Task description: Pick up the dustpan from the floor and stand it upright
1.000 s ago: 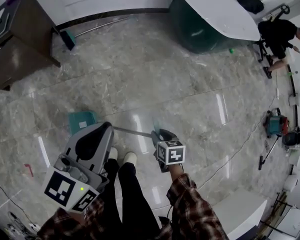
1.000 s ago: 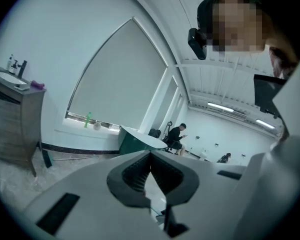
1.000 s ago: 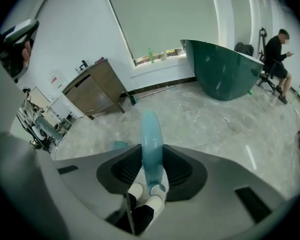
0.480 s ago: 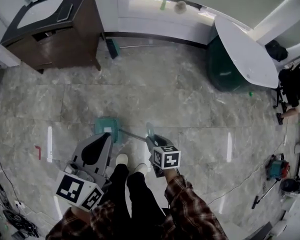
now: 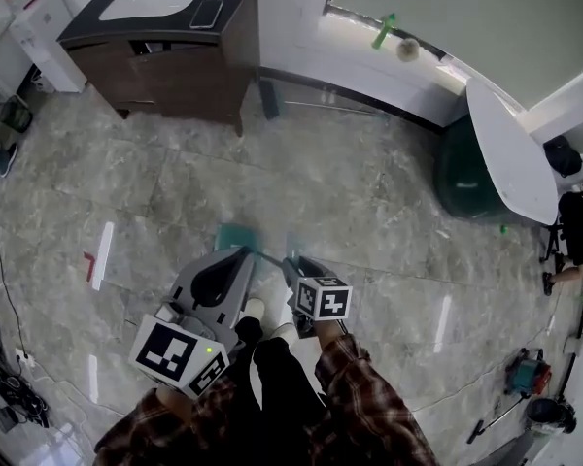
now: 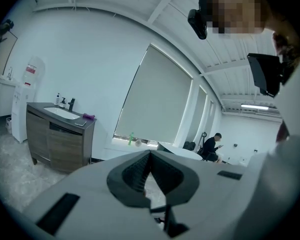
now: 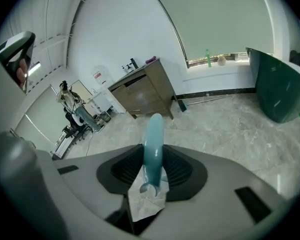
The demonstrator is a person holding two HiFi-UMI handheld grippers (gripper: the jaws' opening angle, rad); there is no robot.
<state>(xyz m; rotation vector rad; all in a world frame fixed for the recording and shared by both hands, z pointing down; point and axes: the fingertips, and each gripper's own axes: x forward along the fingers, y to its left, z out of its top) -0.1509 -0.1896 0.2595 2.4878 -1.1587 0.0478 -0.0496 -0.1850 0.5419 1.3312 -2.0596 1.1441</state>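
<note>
Our right gripper (image 5: 293, 265) clamps the handle (image 7: 153, 139) of the dustpan (image 5: 233, 235), which hangs low before our feet (image 5: 257, 309). The left gripper (image 5: 237, 254) is closed and empty. Mid-lift, we judge; next, stand it upright steadily.

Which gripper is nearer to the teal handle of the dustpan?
Right. The right gripper is clamped on the teal handle; the left gripper holds nothing, off to its left.

Glossy stone-look floor (image 5: 369, 192), smooth plastic dustpan handle (image 7: 153, 144).
</note>
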